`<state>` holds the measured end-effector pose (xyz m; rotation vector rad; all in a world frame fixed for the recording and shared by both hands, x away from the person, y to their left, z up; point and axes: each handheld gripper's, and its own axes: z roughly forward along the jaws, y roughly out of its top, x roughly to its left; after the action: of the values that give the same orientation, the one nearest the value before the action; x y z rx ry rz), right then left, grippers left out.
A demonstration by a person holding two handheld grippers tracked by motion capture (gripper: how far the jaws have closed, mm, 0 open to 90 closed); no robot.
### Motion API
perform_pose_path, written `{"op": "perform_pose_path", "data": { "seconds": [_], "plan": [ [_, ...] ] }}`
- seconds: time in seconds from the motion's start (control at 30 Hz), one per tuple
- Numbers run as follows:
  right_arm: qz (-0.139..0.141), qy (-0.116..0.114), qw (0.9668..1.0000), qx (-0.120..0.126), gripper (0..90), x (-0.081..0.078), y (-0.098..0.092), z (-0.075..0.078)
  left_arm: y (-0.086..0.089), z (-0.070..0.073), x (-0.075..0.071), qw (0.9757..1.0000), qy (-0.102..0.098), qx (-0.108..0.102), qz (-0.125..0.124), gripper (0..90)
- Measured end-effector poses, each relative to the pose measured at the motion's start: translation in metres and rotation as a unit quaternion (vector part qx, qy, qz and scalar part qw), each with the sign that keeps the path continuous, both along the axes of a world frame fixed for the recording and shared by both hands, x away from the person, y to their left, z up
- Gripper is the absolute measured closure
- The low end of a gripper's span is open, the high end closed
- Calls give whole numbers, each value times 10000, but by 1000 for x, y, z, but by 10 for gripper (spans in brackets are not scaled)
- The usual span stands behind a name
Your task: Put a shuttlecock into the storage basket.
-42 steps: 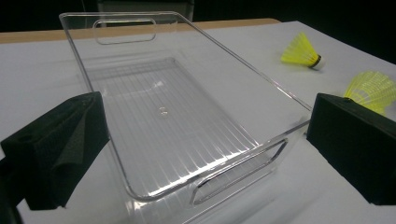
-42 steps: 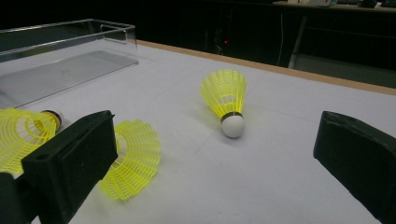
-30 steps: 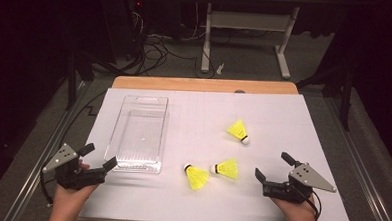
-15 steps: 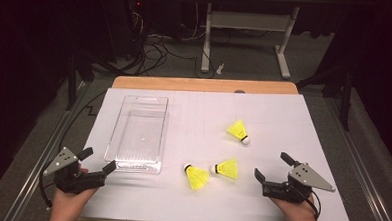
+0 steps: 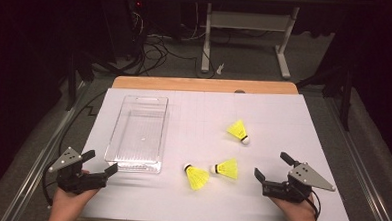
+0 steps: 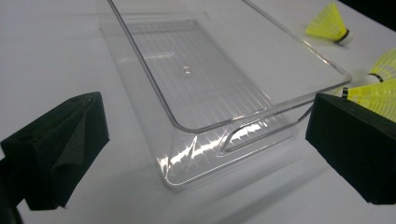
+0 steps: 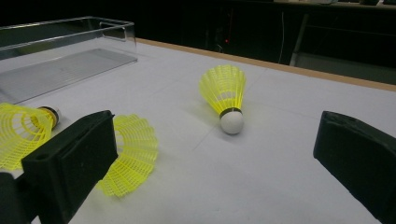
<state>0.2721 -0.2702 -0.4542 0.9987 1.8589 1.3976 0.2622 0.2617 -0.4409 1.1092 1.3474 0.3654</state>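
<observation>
Nearest shuttlecock (image 5: 225,168) lies flat, cork pointing left toward its neighbour (image 5: 196,176).

— What surrounds the table (image 5: 205,85)?
— A dark room, a grey floor (image 5: 246,57) strewn with black cables (image 5: 152,46), and a white desk frame (image 5: 247,27) standing beyond the wooden far edge, under dim light

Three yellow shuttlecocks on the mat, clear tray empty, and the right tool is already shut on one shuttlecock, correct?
Not quite. The right tool is open and holds nothing, as the right gripper view shows. All three shuttlecocks lie on the mat, and the clear tray is empty.
</observation>
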Motion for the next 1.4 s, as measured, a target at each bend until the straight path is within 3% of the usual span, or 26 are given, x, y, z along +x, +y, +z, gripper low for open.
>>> {"op": "perform_pose_path", "data": {
  "seconds": [0.3, 0.8, 1.13, 1.4],
  "plan": [
    [-11, 8, 10000, 50, 2, 0, -2, -1, -3, -4, 2, 9997, 198, 118, -92, 4],
    [-25, 64, 9999, 79, 2, 1, -4, -2, -9, -16, 6, 9971, 610, 405, -222, 3],
    [5, 89, 10000, 43, 2, 1, -3, -4, -11, -21, 8, 9946, 880, 486, -251, 3],
    [23, 93, 9999, 41, 2, 2, -3, -4, -15, -27, 9, 9912, 1116, 632, -311, 3]
  ]
}}
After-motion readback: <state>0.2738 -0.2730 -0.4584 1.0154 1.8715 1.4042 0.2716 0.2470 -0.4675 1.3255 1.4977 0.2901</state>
